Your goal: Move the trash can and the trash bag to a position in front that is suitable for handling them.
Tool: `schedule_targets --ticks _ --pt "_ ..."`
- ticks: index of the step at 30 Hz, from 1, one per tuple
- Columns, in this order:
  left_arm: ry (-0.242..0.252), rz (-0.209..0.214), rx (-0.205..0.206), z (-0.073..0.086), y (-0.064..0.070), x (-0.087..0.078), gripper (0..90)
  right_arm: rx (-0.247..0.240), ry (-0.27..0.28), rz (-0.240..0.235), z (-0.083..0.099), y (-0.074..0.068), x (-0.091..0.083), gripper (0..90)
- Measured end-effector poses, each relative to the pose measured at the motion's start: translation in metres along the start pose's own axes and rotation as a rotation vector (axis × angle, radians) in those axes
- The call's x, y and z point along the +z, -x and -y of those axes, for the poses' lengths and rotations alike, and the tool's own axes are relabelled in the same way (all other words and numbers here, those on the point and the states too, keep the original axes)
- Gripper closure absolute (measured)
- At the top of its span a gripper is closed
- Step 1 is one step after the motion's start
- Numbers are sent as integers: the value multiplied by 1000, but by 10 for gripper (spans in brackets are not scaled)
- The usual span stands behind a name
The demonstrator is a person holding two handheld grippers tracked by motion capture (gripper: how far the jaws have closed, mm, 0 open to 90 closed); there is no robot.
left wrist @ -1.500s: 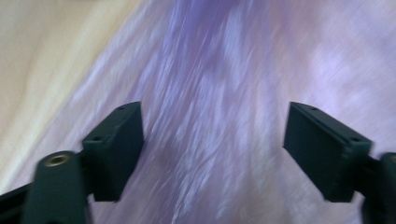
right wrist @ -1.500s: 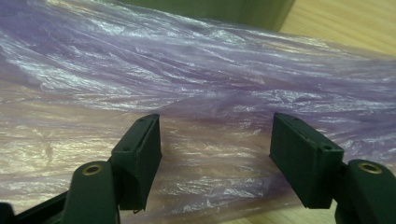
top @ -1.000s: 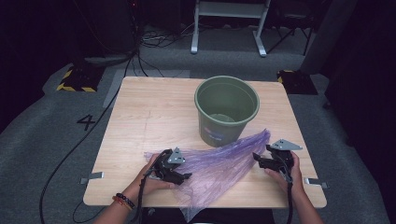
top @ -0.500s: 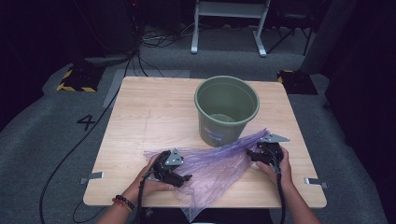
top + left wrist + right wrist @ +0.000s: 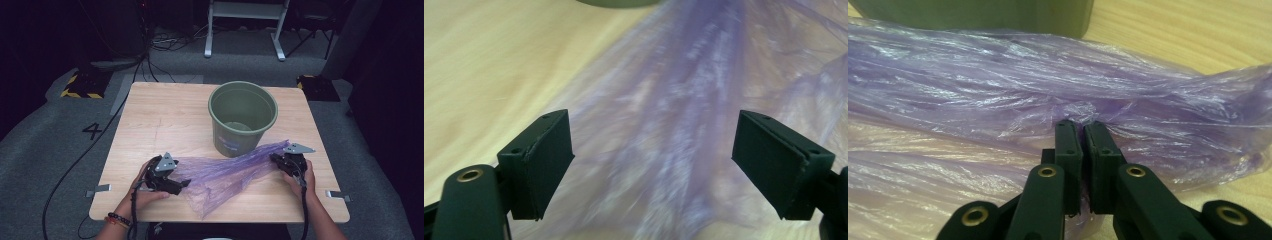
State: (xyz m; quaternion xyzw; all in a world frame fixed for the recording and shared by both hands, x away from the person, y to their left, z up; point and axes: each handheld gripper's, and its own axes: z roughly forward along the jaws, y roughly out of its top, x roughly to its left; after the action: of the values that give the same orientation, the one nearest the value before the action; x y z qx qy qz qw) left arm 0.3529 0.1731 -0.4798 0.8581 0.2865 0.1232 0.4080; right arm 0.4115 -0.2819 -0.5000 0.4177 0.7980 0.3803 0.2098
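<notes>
In right gripper view, jaws pinching purple bag (image 5: 998, 90)

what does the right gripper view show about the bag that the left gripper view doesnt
The right gripper view alone shows the right gripper with its jaws closed together, pinching a gathered fold of the purple plastic bag. The left gripper view alone shows the left gripper with its jaws wide apart and bag film lying between them, ungripped. Both share the bag spread on the wooden table and an edge of the green bucket at the top of the frame.
</notes>
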Motion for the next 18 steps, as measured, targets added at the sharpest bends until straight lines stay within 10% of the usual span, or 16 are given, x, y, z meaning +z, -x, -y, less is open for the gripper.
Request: schedule_targets --ticks 5,13,18 --pt "70 -68 -111 9 -27 -24 169 4 12 -11 0 1 1 888" --pt "-78 -111 -105 26 -38 -3 170 -11 16 -29 -1 1 2 888" --pt "-82 -125 -97 29 -37 2 155 -17 29 -32 0 0 1 888"
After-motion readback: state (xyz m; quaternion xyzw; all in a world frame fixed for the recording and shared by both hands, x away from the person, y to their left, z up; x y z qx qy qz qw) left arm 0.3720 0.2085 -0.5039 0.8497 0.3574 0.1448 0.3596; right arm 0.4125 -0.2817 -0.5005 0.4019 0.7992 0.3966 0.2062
